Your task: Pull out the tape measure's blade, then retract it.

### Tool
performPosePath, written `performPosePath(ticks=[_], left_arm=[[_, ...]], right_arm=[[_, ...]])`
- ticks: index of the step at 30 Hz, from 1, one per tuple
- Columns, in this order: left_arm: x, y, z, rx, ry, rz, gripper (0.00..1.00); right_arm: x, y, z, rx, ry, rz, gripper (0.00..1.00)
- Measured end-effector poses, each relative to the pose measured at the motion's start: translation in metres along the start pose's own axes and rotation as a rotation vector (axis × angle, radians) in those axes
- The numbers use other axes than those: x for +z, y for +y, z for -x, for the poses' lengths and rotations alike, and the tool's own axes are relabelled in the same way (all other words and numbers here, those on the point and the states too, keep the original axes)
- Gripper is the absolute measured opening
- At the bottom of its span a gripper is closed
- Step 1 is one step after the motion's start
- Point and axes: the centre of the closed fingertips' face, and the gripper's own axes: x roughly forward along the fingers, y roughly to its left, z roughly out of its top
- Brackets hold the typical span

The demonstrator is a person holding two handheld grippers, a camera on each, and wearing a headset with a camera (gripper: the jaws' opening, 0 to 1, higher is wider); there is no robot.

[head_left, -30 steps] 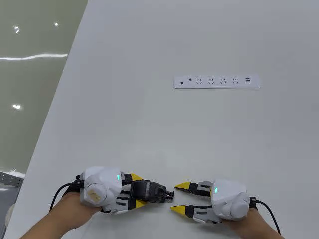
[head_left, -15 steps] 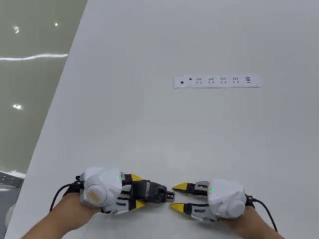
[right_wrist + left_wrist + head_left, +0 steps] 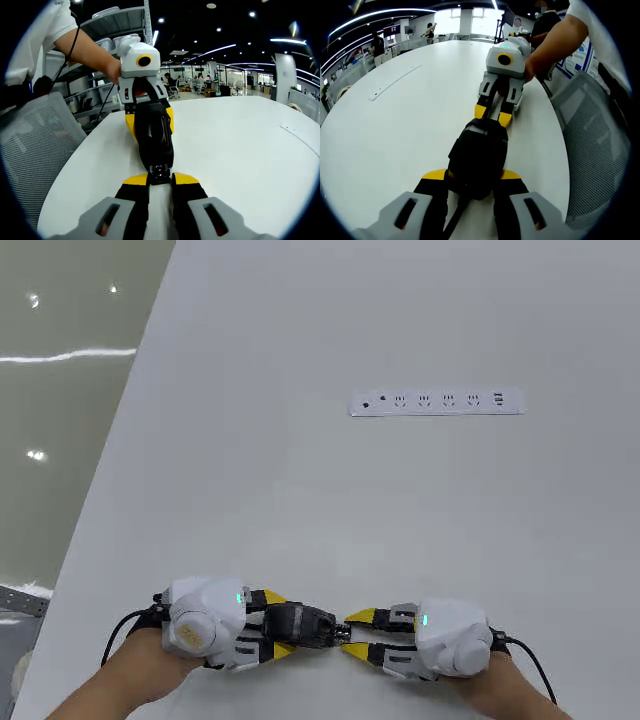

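Tape measure [image 3: 300, 624]: at the near edge of the surface [image 3: 300, 490], clamped in the left hand-held gripper [image 3: 277, 623]. No blade is drawn yet, so pull and retraction both seem to remain. Case black, rounded, matt plastic.
Blade tip [image 3: 160, 173]: small dark hook, seemingly pinched between the nearly-together jaws of the right hand-held gripper [image 3: 351, 633].
Surface: white, smooth.
Power strip [image 3: 435, 402]: long, white, far right.

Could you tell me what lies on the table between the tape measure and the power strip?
Nothing; the head view shows bare white table between the tape measure and the power strip.
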Motion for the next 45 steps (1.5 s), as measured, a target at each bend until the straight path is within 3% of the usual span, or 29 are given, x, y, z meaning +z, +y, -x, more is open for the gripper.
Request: performPosePath(ticks=[45], left_arm=[[-0.0009, 0.0001, -0.0003, 0.005, 0.012, -0.001, 0.31]], right_arm=[[-0.0018, 0.0018, -0.004, 0.008, -0.007, 0.021, 0.12]])
